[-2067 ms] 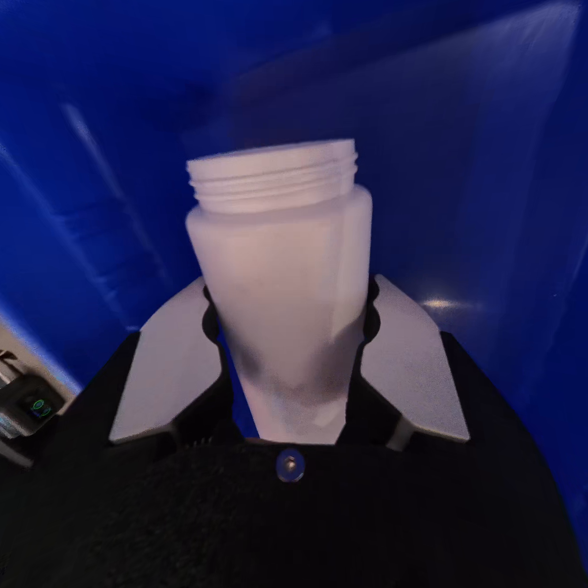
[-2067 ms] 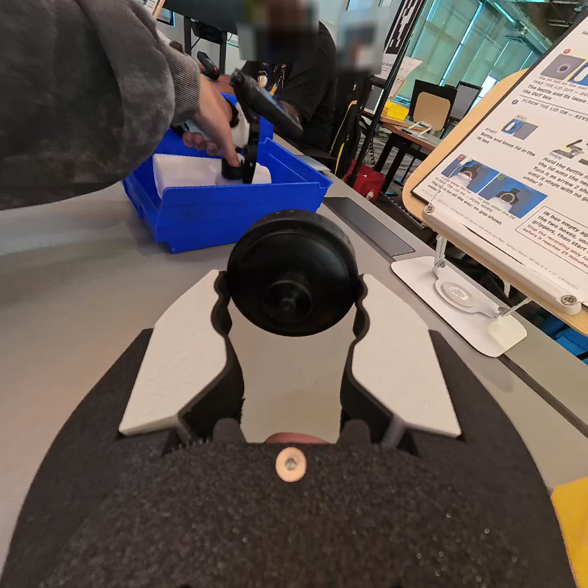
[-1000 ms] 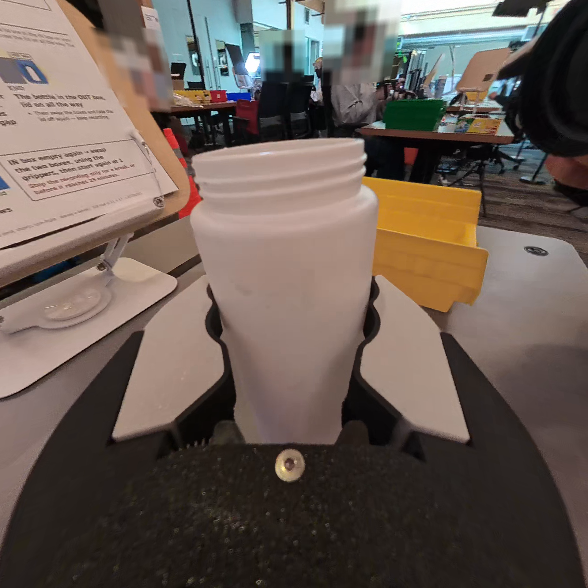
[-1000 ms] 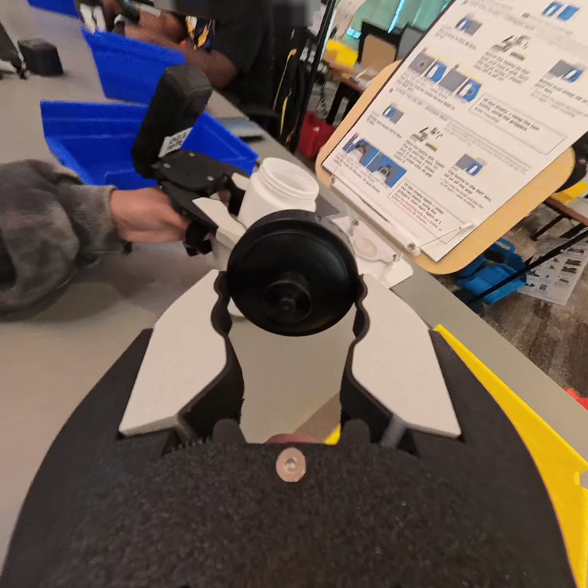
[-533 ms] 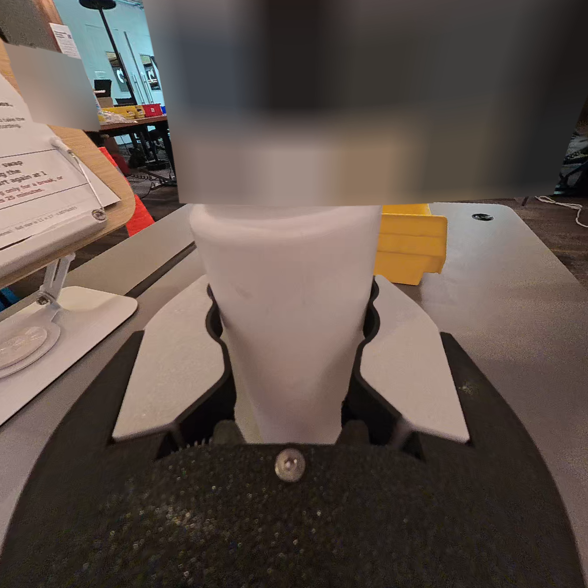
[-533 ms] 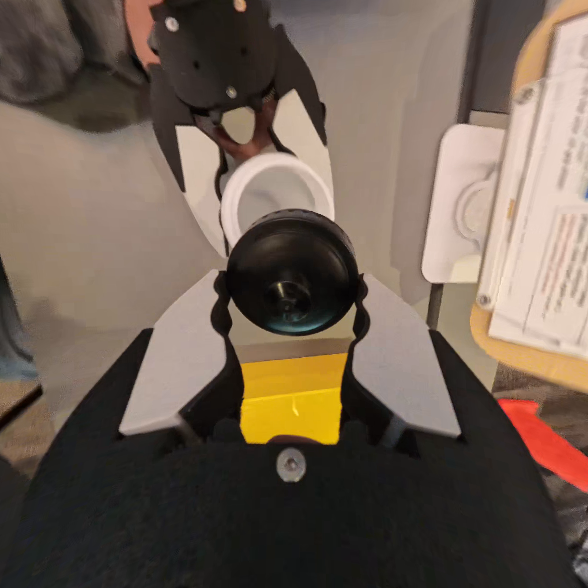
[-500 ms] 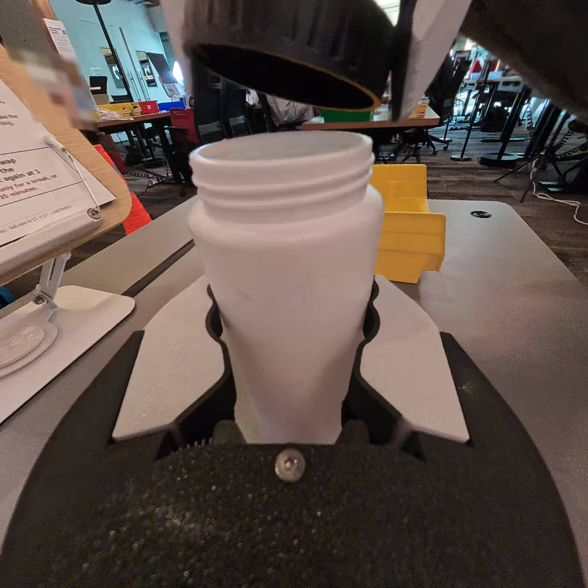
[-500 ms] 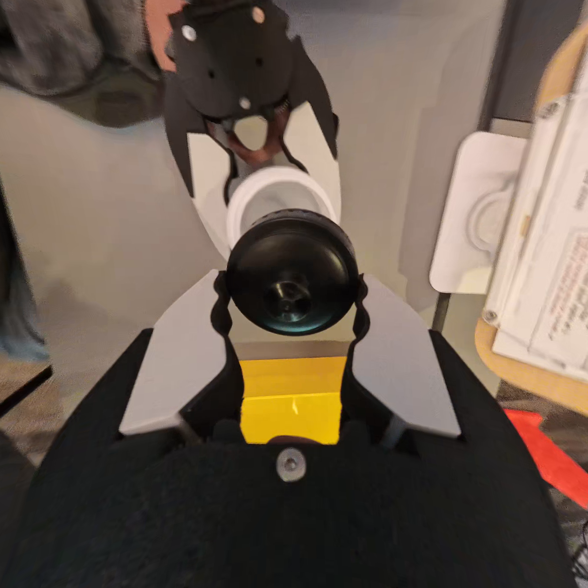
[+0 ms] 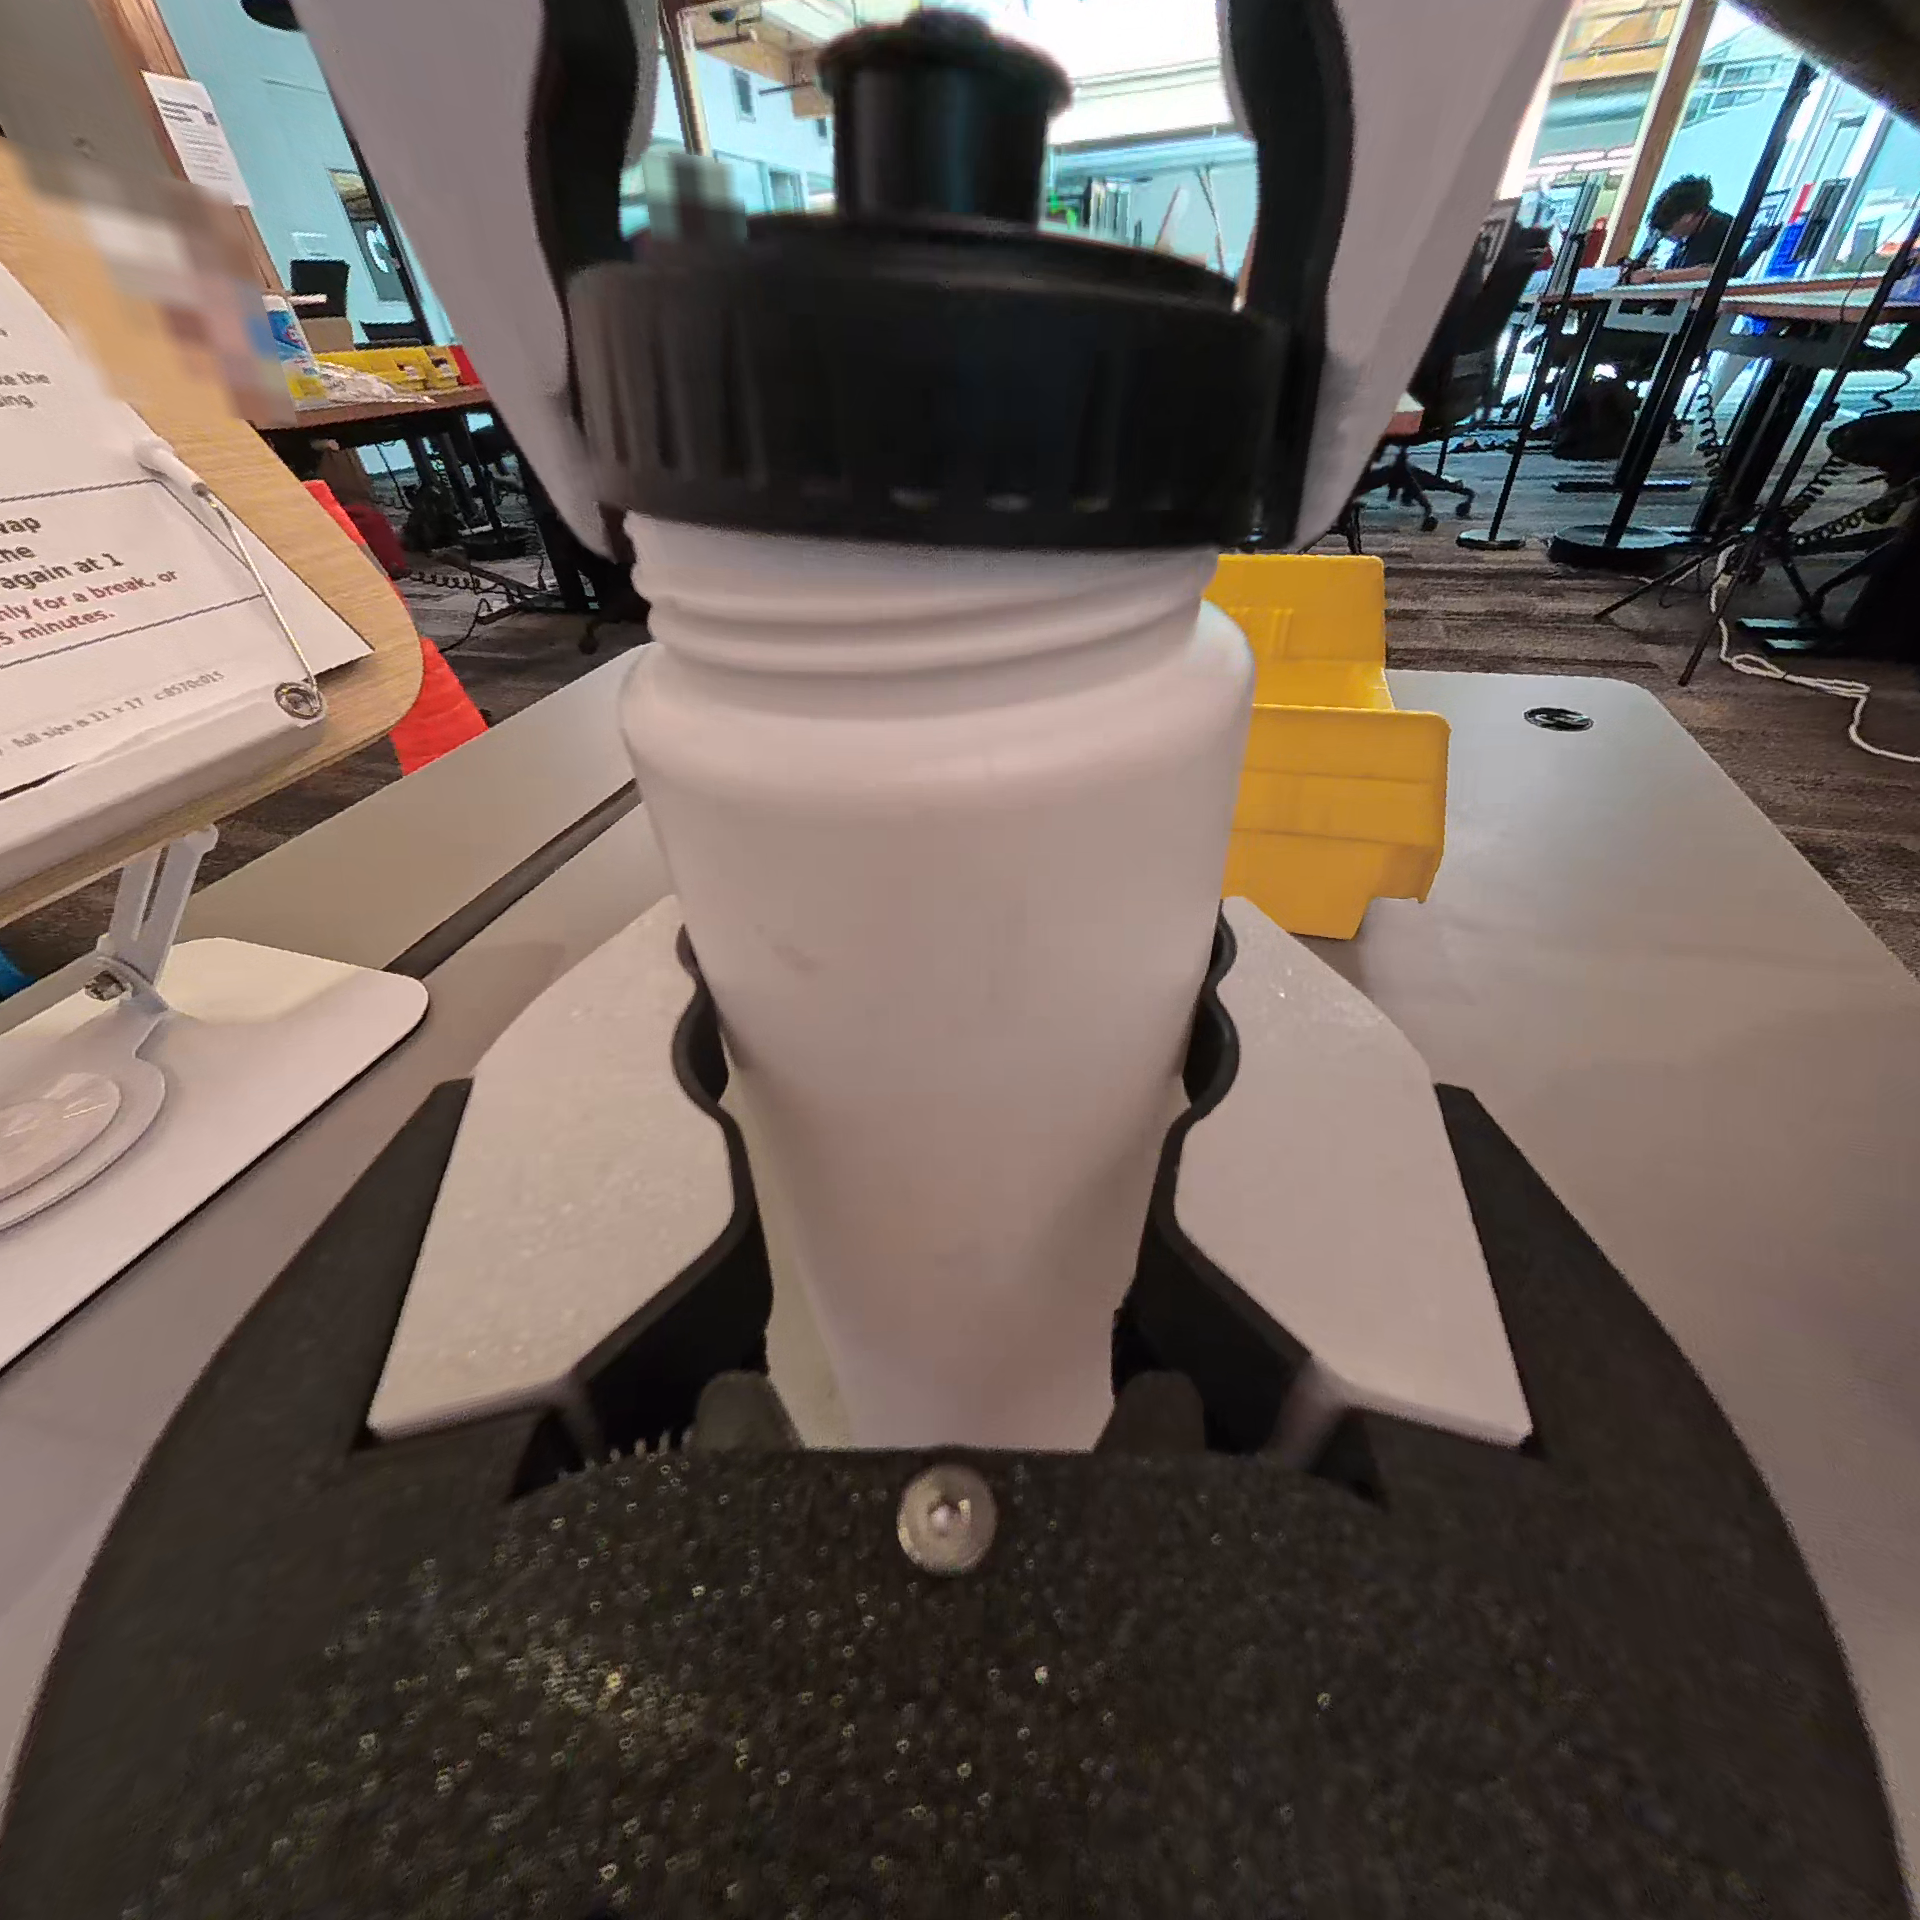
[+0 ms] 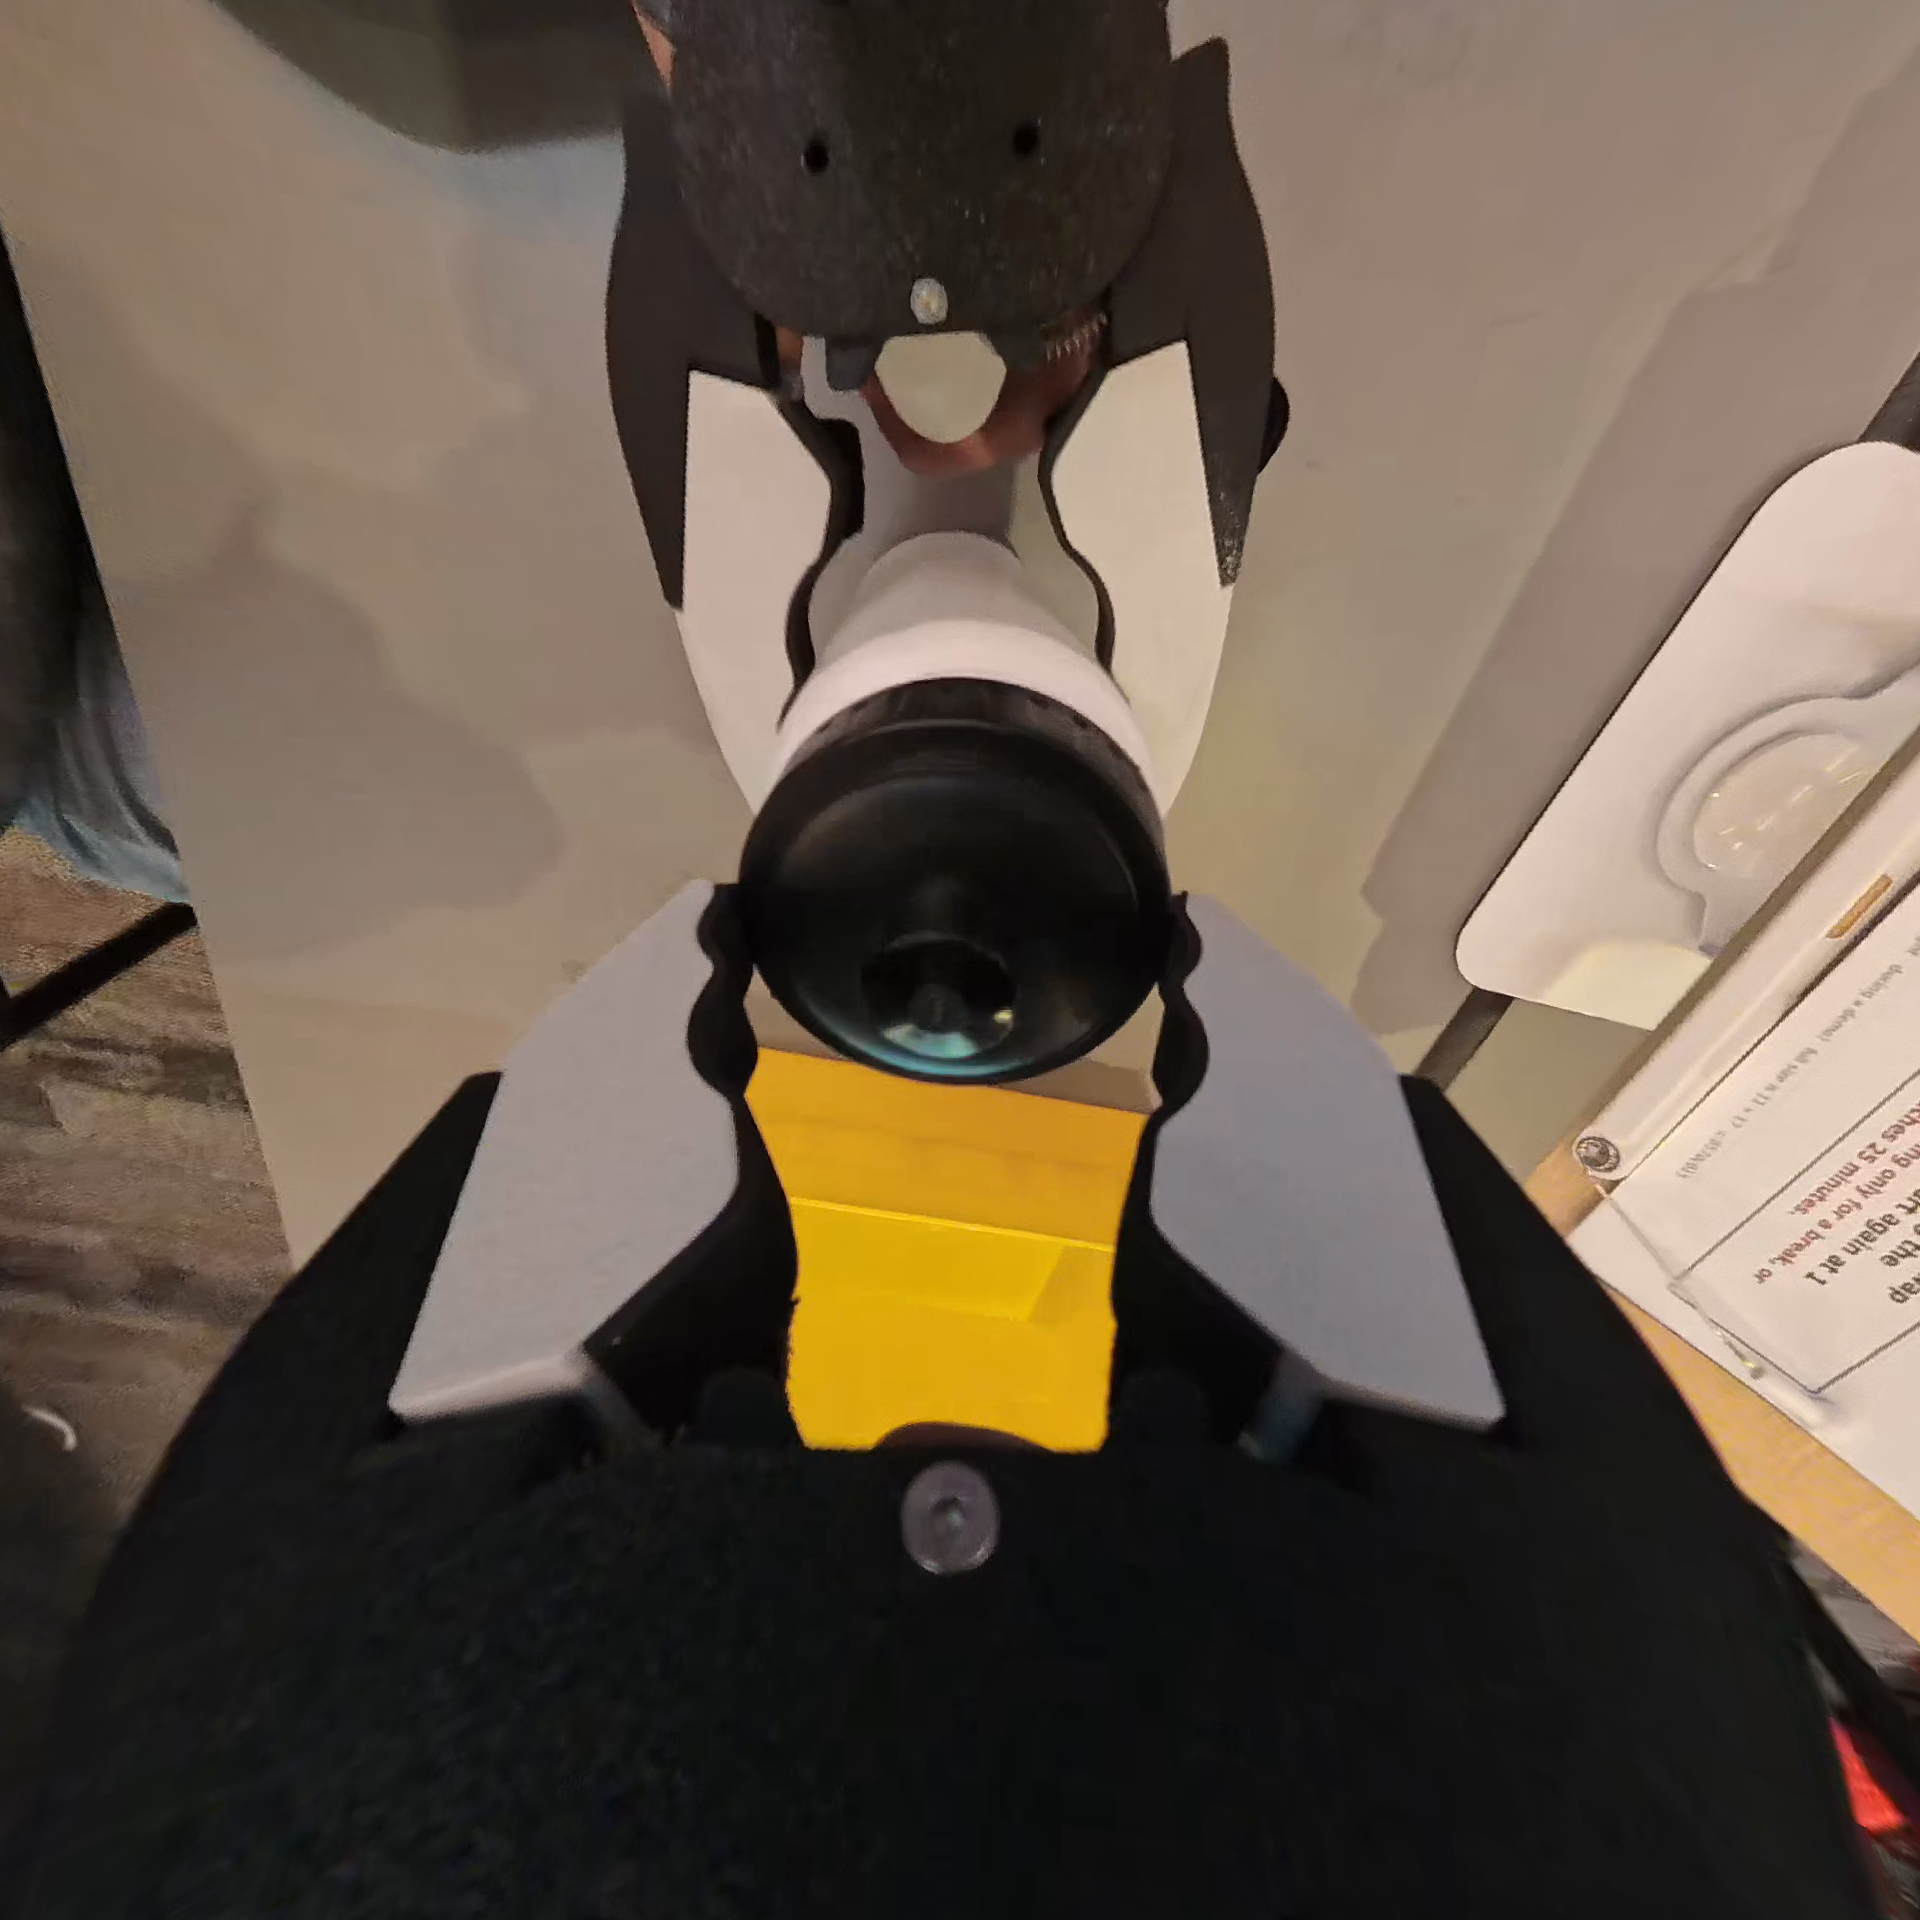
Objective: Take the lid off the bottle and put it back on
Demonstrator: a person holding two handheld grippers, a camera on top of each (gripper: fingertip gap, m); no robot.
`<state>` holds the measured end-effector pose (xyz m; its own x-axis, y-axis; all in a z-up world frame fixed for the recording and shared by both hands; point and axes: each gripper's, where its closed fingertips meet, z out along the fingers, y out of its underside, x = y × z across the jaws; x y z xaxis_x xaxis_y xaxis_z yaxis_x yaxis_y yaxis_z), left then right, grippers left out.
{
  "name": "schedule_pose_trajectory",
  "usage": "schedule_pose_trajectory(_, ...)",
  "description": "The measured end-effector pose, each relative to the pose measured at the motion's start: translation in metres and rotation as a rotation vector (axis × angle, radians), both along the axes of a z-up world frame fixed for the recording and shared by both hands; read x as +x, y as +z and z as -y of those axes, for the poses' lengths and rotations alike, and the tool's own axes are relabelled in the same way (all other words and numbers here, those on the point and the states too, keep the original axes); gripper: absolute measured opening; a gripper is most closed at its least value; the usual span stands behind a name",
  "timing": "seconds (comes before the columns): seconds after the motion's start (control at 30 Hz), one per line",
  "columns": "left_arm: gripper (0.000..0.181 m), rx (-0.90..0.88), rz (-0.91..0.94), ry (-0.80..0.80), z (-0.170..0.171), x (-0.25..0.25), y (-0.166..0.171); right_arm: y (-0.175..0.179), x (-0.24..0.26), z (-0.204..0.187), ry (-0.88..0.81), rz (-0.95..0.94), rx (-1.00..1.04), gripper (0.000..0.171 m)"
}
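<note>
My left gripper (image 9: 951,997) is shut on the white bottle (image 9: 935,883) and holds it upright above the grey table. My right gripper (image 10: 951,935) is shut on the black lid (image 10: 951,914) and points straight down. The lid (image 9: 925,384) sits on the bottle's mouth; white neck threads (image 9: 925,613) still show below its rim. The right gripper's white fingers (image 9: 1423,208) flank the lid from above in the left wrist view. In the right wrist view the bottle (image 10: 951,644) and the left gripper (image 10: 935,582) show beyond the lid.
A yellow bin (image 9: 1340,769) stands on the grey table (image 9: 1621,987) behind the bottle; it also shows in the right wrist view (image 10: 945,1268). An instruction board on a white stand (image 9: 156,1049) is at the left. The table edge and carpet (image 10: 94,1143) lie beside.
The left gripper brought the bottle out of the blue bin and held it upright. The right gripper turned to point down and lowered the lid from above the open mouth onto it.
</note>
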<state>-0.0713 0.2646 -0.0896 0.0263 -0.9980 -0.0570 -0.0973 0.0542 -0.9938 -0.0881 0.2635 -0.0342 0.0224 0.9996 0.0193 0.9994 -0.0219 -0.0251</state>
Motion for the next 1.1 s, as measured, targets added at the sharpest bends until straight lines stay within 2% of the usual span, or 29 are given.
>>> schedule_pose_trajectory(0.5,0.087,0.001,-0.017,-0.019,0.0028,-0.0008,-0.0008,0.0005,-0.0007,0.0016,0.183,0.257,-0.087,0.076)
schedule_pose_trajectory(0.67,0.087,0.01,-0.014,-0.022,0.0044,-0.0002,-0.0005,-0.0006,-0.0027,0.0053,0.142,0.143,-0.123,0.076)
schedule_pose_trajectory(0.83,0.087,0.011,-0.006,-0.03,0.0058,0.0006,-0.0002,-0.0012,-0.0031,0.0058,0.226,0.046,-0.074,0.076)
schedule_pose_trajectory(1.1,0.087,0.002,0.0,-0.036,0.0053,-0.0003,-0.0001,-0.0001,-0.0054,0.0043,0.244,-0.022,-0.06,0.075)
